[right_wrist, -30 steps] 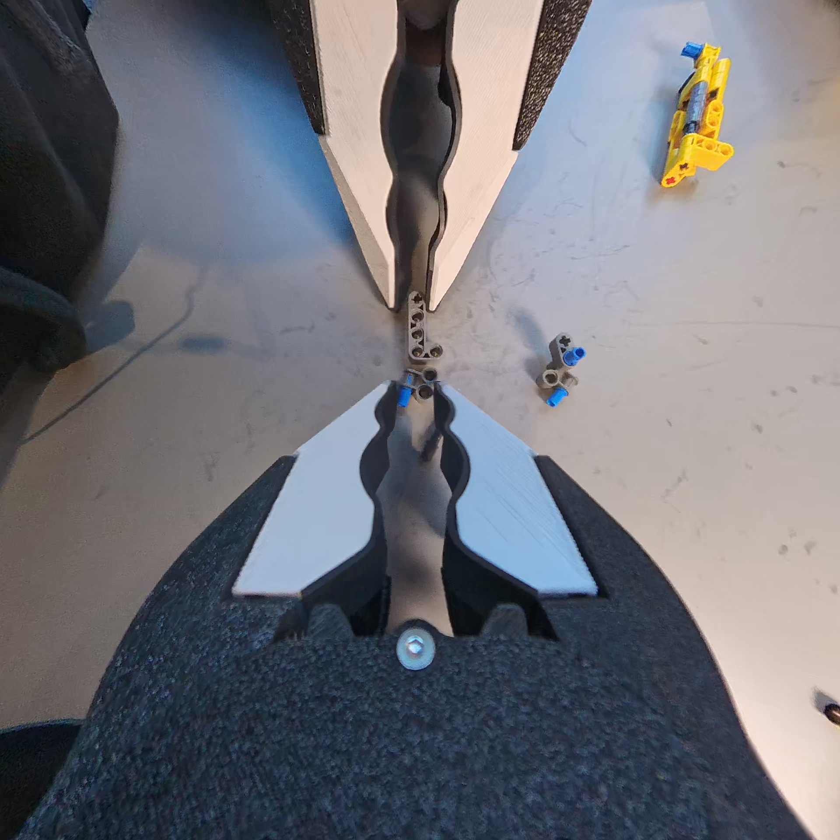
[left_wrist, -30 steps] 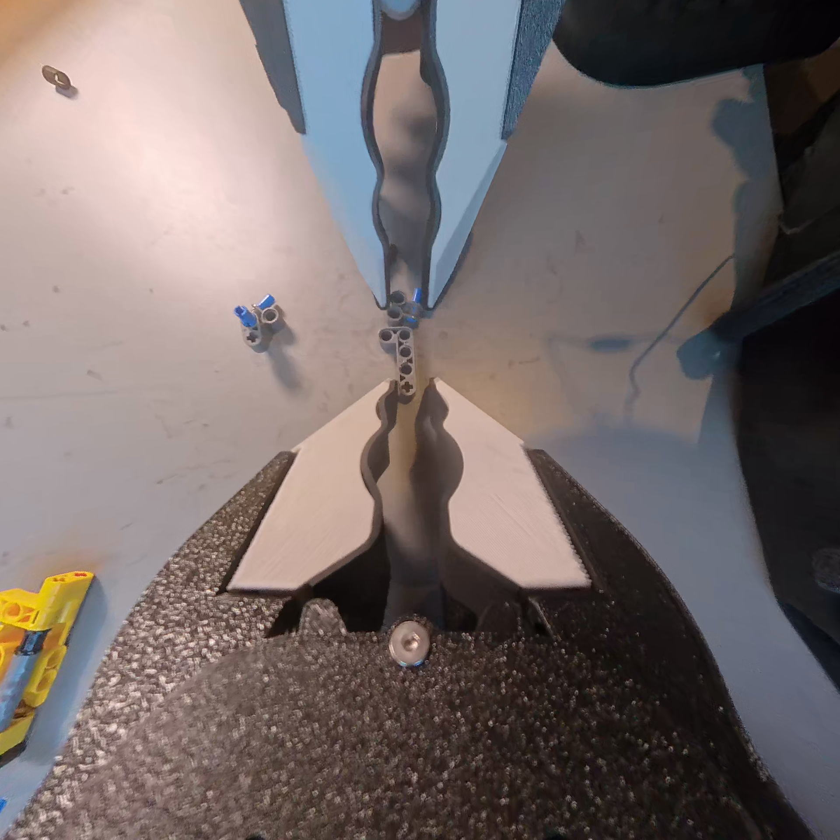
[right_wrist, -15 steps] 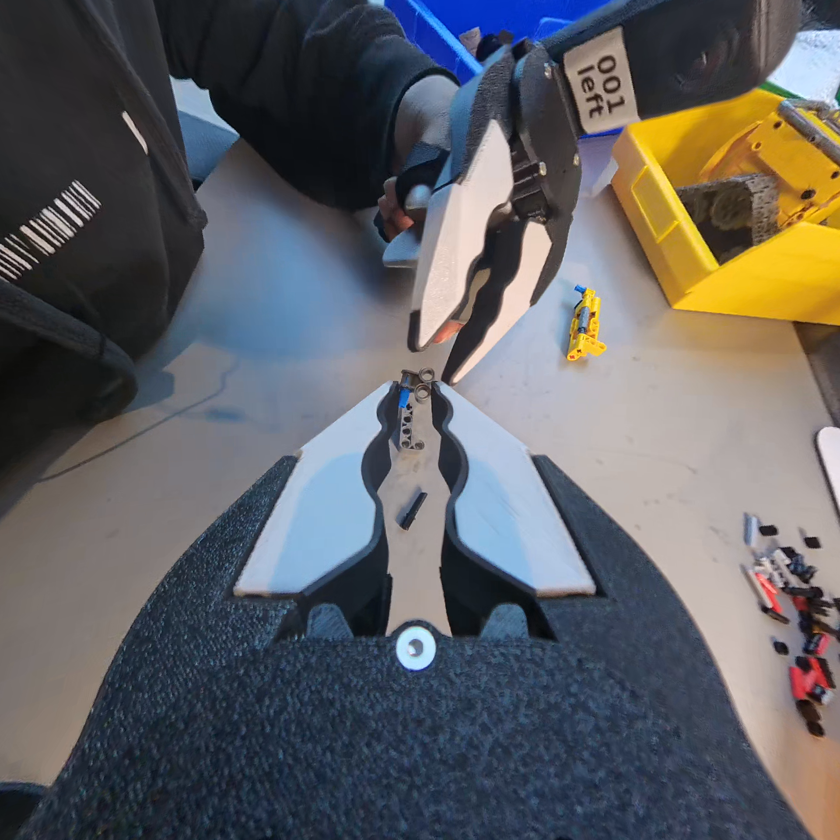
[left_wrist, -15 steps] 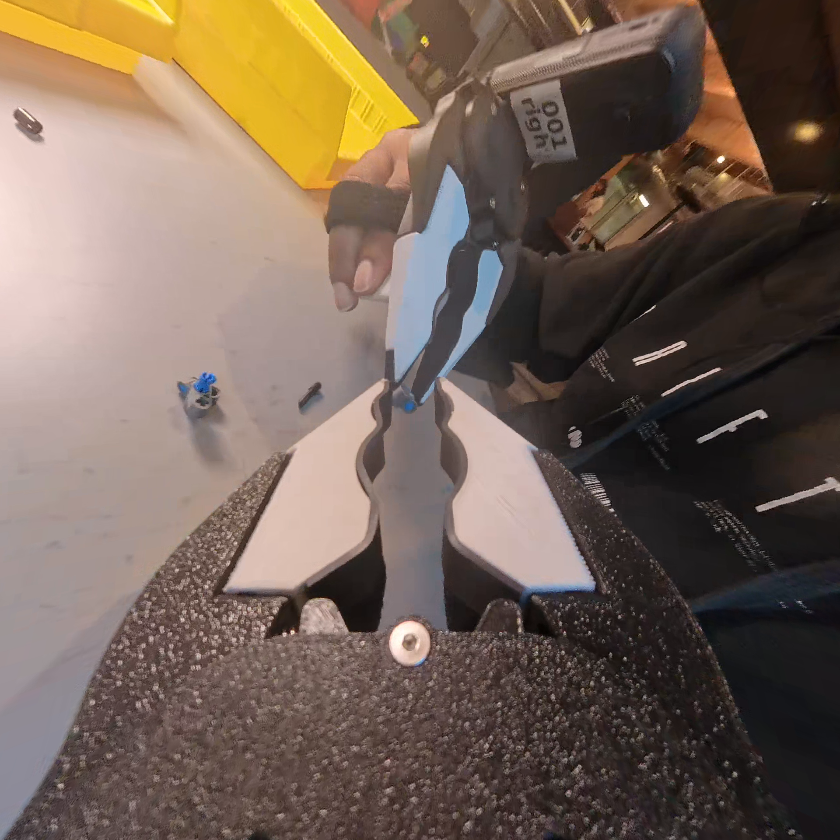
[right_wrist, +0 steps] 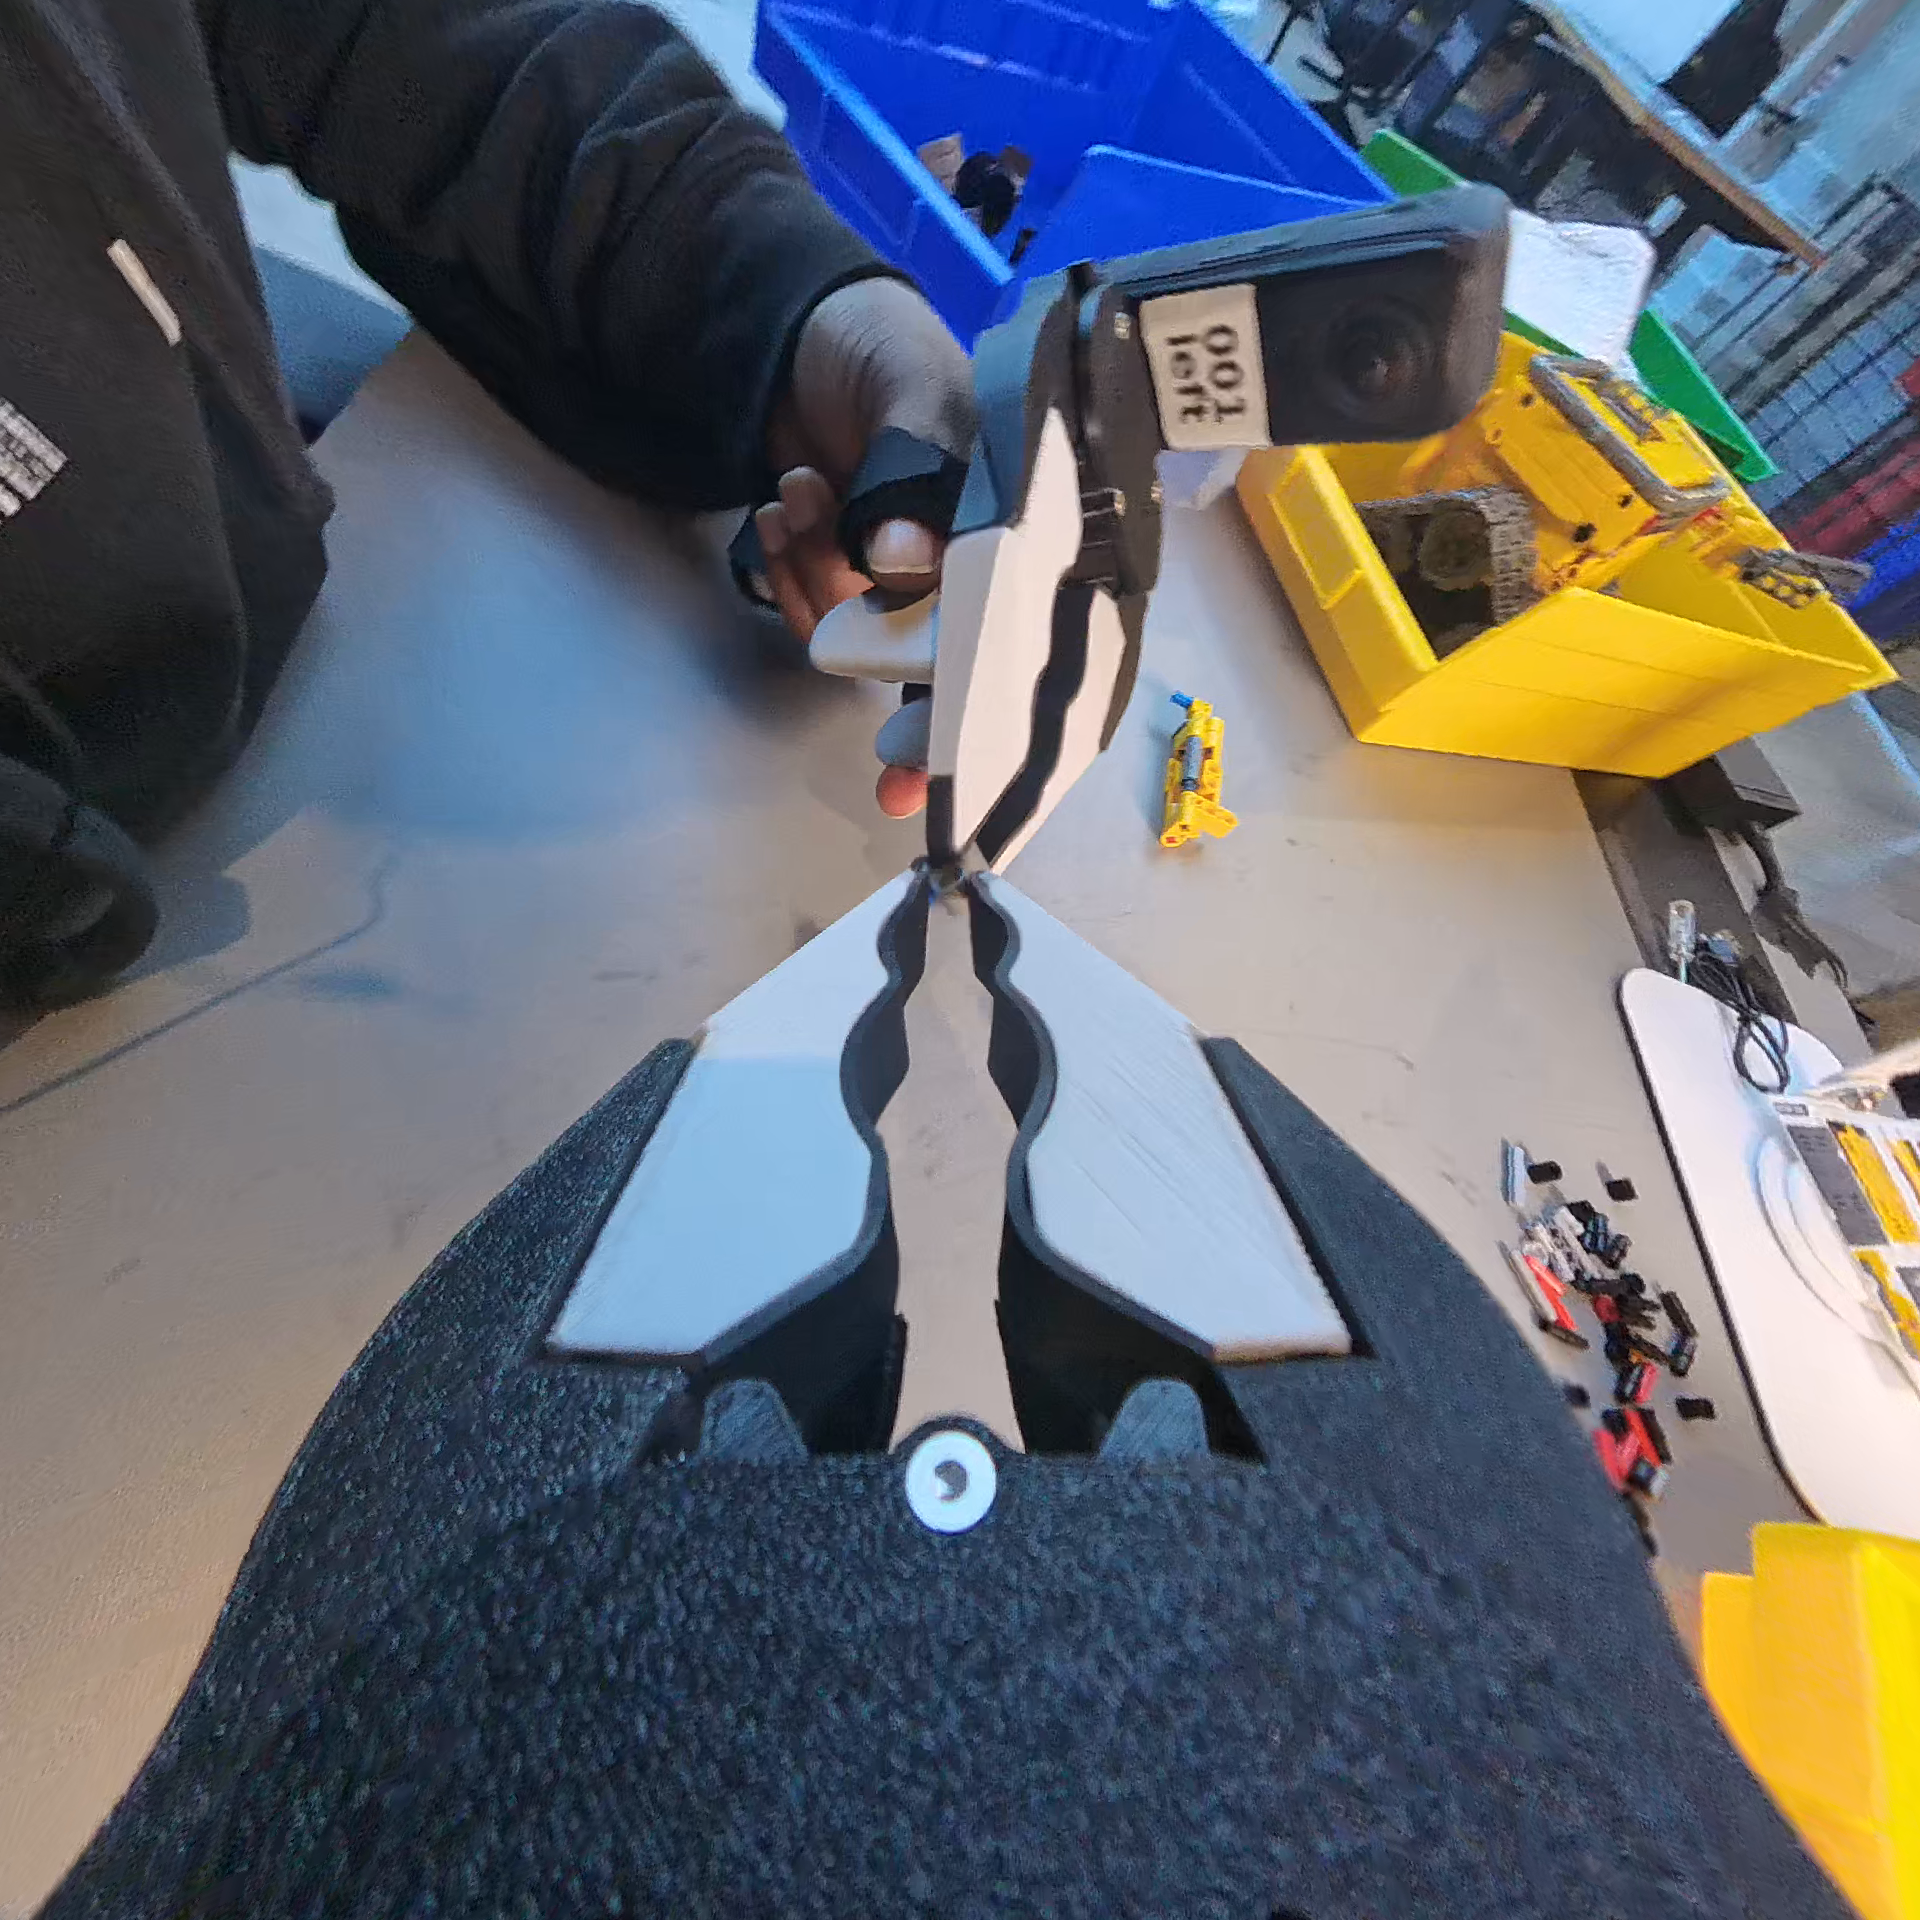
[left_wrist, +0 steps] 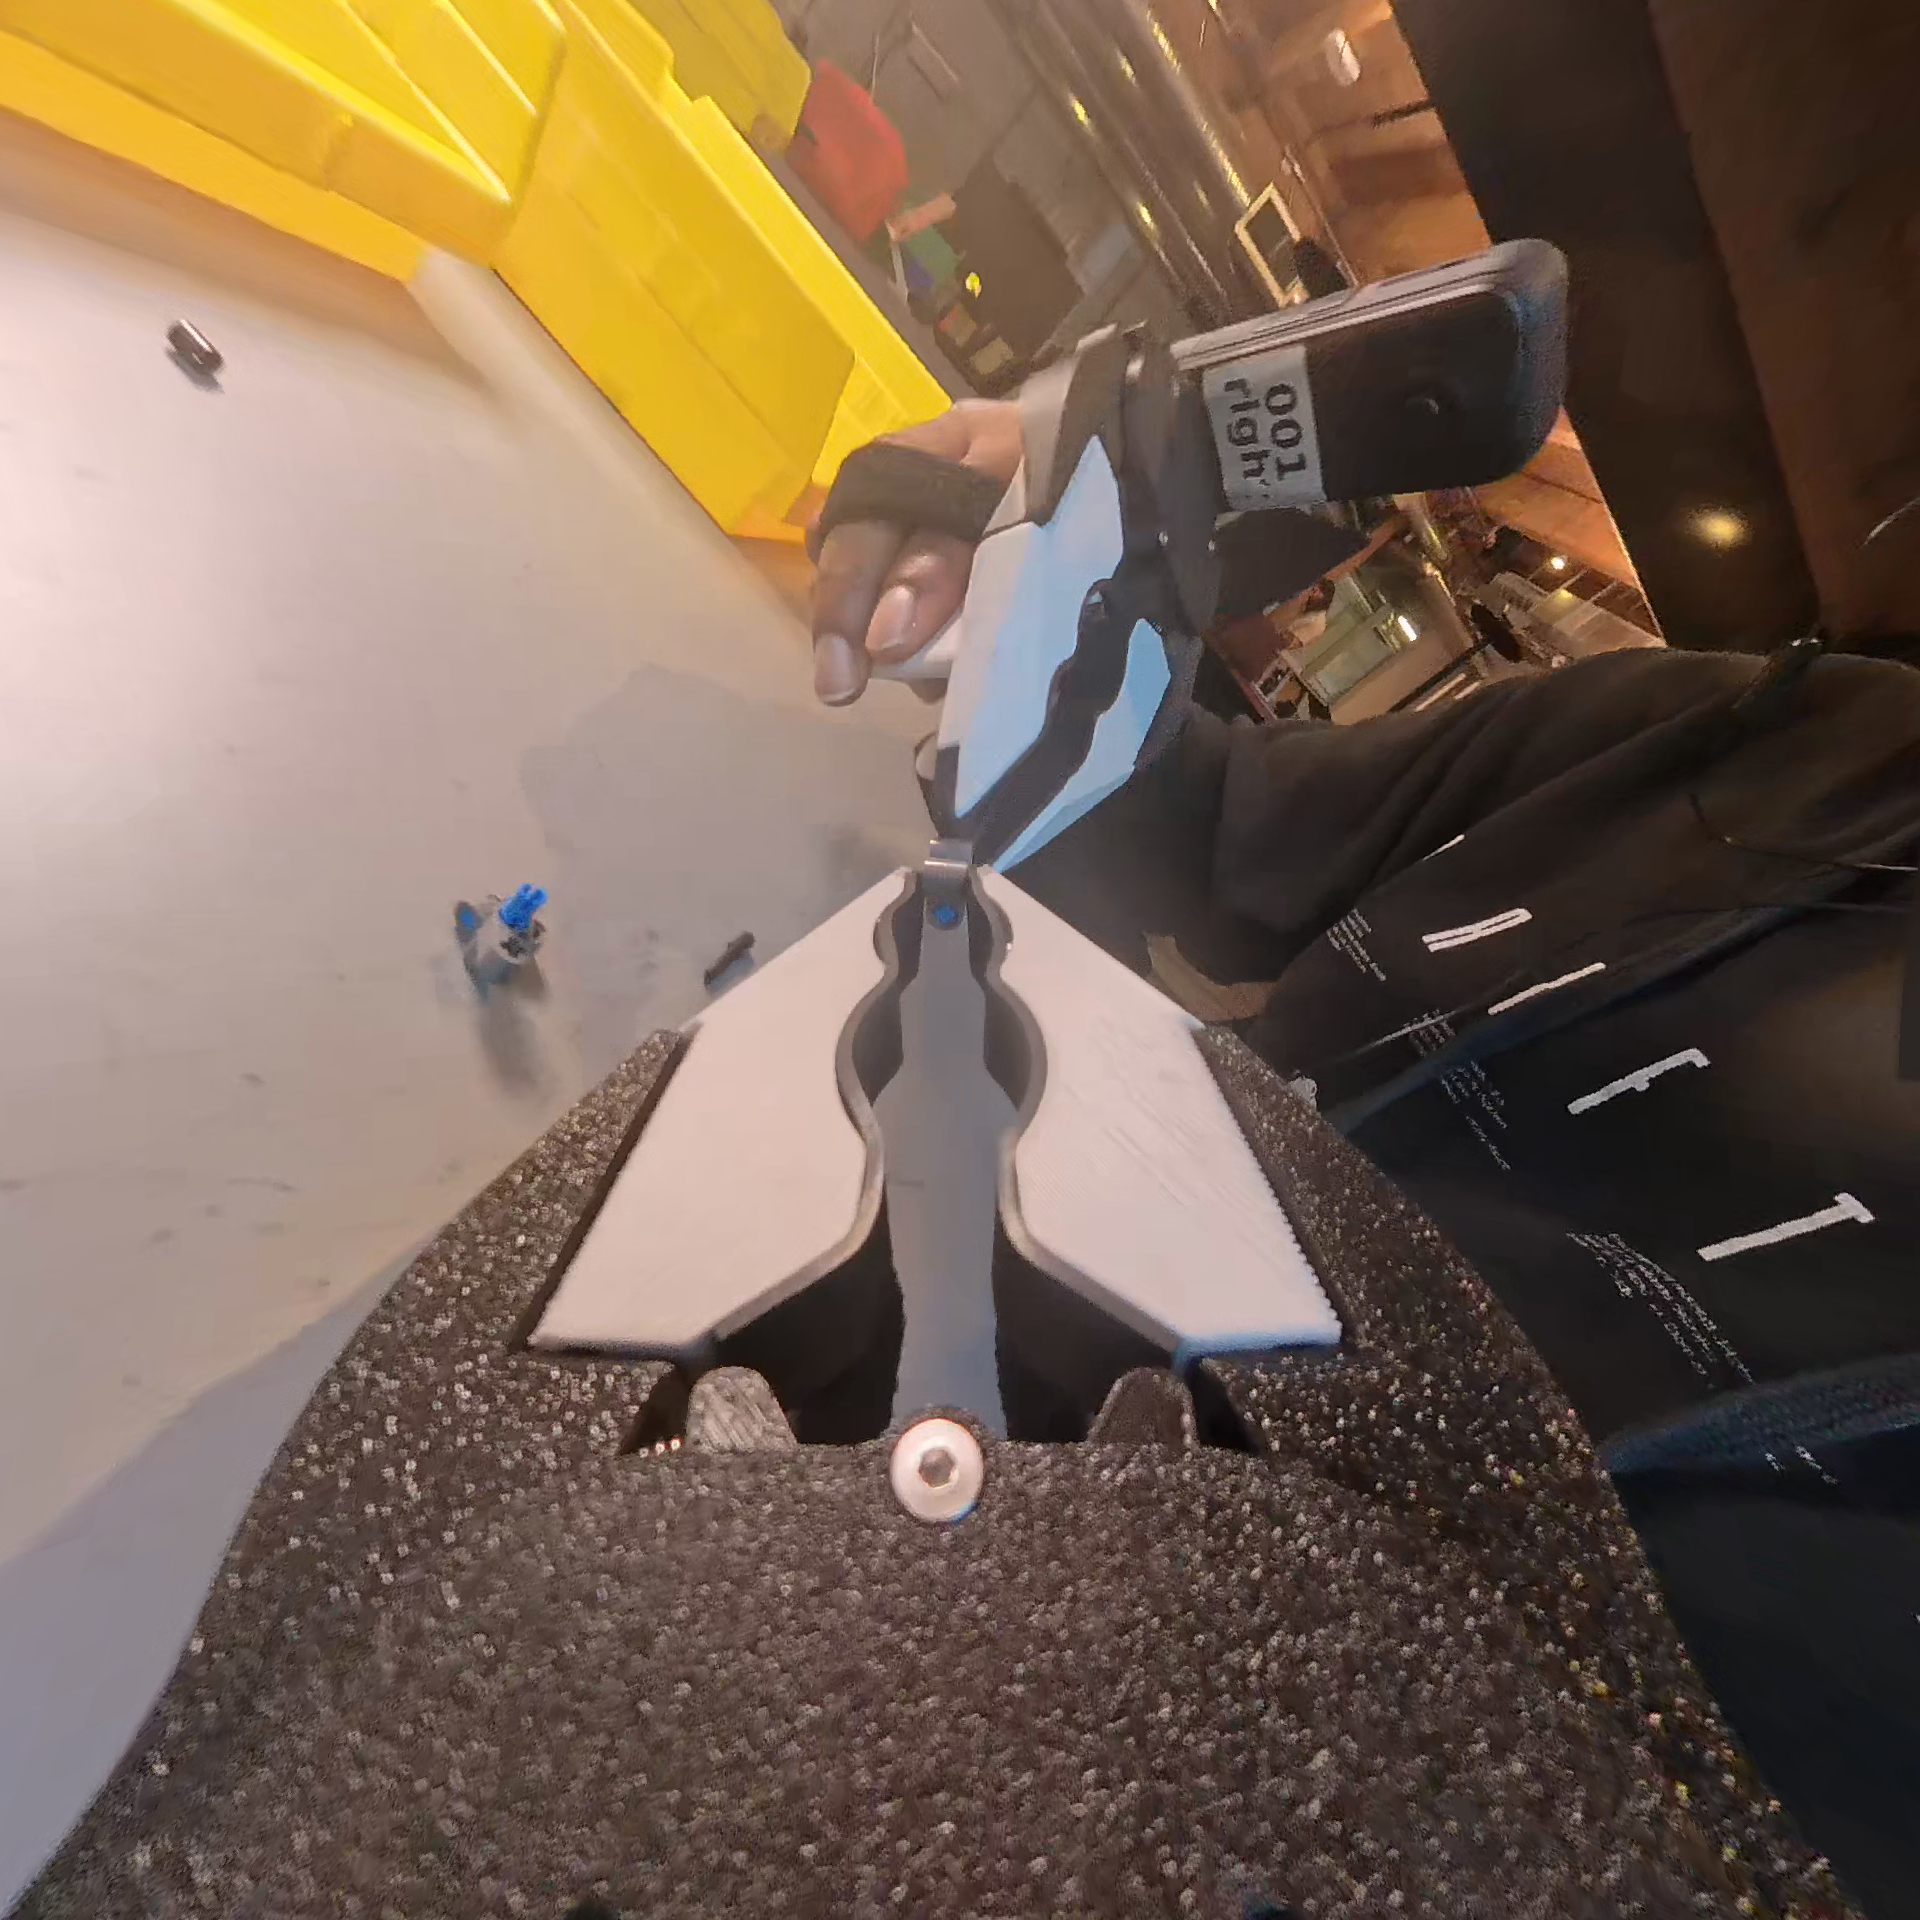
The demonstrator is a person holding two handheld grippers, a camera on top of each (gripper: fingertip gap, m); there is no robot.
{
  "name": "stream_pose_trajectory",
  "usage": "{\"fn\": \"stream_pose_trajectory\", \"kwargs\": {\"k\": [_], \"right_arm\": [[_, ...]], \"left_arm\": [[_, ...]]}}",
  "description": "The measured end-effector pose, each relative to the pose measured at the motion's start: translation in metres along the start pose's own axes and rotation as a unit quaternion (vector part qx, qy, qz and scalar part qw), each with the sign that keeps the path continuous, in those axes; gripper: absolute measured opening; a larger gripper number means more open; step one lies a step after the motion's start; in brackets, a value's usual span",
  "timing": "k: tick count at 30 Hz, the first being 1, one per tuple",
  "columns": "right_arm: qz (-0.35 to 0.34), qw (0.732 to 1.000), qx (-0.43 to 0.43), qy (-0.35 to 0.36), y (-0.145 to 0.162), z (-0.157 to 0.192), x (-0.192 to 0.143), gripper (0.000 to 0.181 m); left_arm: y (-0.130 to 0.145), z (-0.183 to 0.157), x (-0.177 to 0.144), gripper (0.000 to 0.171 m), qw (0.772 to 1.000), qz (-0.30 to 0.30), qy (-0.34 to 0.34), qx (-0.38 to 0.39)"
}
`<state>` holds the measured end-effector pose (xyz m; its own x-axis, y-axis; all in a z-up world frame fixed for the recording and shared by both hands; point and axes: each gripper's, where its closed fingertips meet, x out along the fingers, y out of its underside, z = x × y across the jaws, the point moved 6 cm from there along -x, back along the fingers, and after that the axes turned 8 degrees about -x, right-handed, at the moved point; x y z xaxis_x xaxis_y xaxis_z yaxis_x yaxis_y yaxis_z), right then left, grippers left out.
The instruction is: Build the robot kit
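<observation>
Both grippers [left_wrist: 943, 883] [right_wrist: 948, 883] tip-to-tip, seemingly closed

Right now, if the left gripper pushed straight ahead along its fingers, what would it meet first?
The right gripper: its tips sit almost against the left gripper, with a small grey part between them. Contact is hard to judge.

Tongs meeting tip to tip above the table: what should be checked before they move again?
1. Right tongs shut on the grey piece: ok.
2. Left tongs shut on that piece too: ok.
3. Blue pin fully seated in the piece: cannot tell.
4. Piece lifted off the table: ok.
5. Loose grey-and-blue part and black pin lying apart from both tongs: ok.
</observation>
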<state>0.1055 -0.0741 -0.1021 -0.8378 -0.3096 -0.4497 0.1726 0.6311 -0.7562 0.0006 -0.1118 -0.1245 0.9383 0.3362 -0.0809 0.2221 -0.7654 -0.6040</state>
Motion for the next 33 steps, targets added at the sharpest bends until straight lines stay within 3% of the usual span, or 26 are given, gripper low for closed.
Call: {"fn": "stream_pose_trajectory", "kwargs": {"k": [7, 19, 28, 33], "right_arm": [[-0.066, 0.991, 0.118, 0.011, 0.004, -0.017, -0.007, 0.016], [-0.131, 0.975, 0.177, 0.025, -0.004, -0.024, -0.004, 0.004], [-0.049, 0.993, 0.039, 0.101, 0.007, -0.024, -0.002, 0.004], [0.043, 0.971, -0.133, 0.192, 0.014, -0.026, -0.001, 0.004]], "left_arm": [[-0.016, -0.013, -0.010, 0.007, 0.992, -0.081, 0.010, 0.091], [-0.020, -0.024, -0.010, 0.007, 0.968, -0.116, -0.039, 0.219], [-0.019, -0.006, -0.010, 0.013, 0.978, -0.094, -0.091, 0.163], [-0.023, 0.003, -0.013, 0.026, 0.989, -0.111, -0.074, 0.063]]}}
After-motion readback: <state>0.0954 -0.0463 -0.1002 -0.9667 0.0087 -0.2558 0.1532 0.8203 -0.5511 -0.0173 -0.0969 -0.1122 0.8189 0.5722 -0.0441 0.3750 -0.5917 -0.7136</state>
